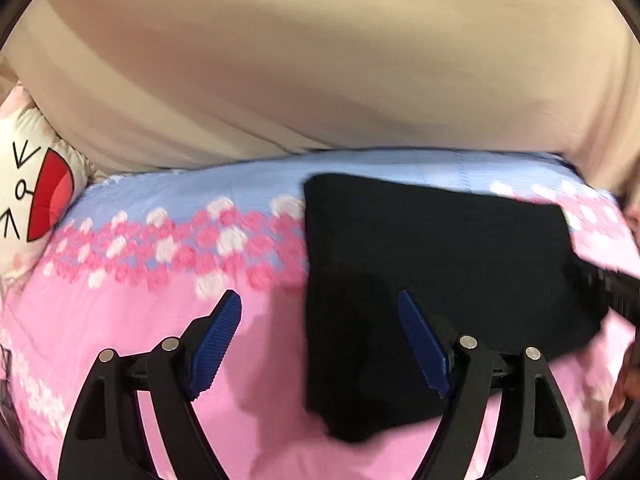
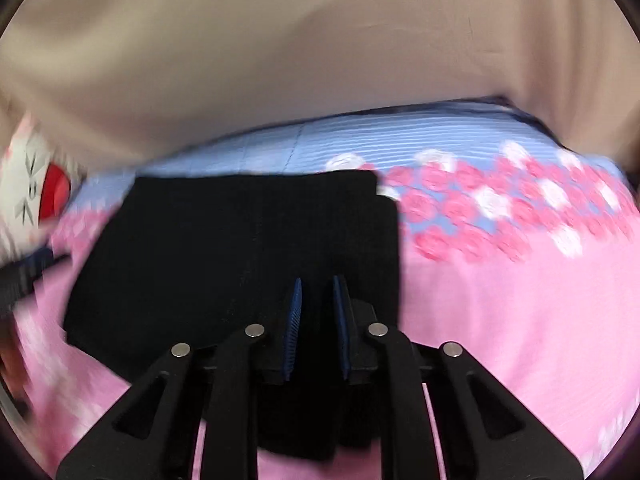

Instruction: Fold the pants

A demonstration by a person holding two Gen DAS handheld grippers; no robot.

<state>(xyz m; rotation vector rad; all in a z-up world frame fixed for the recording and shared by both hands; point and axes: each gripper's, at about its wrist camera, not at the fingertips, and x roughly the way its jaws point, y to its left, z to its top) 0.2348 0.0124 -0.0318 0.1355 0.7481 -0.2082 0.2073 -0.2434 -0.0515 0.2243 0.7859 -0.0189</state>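
Left wrist view: left gripper (image 1: pixel 320 300) spread wide; right gripper (image 2: pixel 317 286) pinches black pants (image 2: pixel 240 240).

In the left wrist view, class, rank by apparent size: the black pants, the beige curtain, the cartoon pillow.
1. Beige curtain, largest.
2. Black pants.
3. Cartoon pillow, smallest, though cut off at the frame edge.

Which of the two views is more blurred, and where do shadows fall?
Right wrist view: stronger motion blur, smearing the bedsheet flowers and pillow. Left wrist view: sharper, though its flowers smear too; the left gripper casts a soft shadow on the pink sheet beside the black pants.
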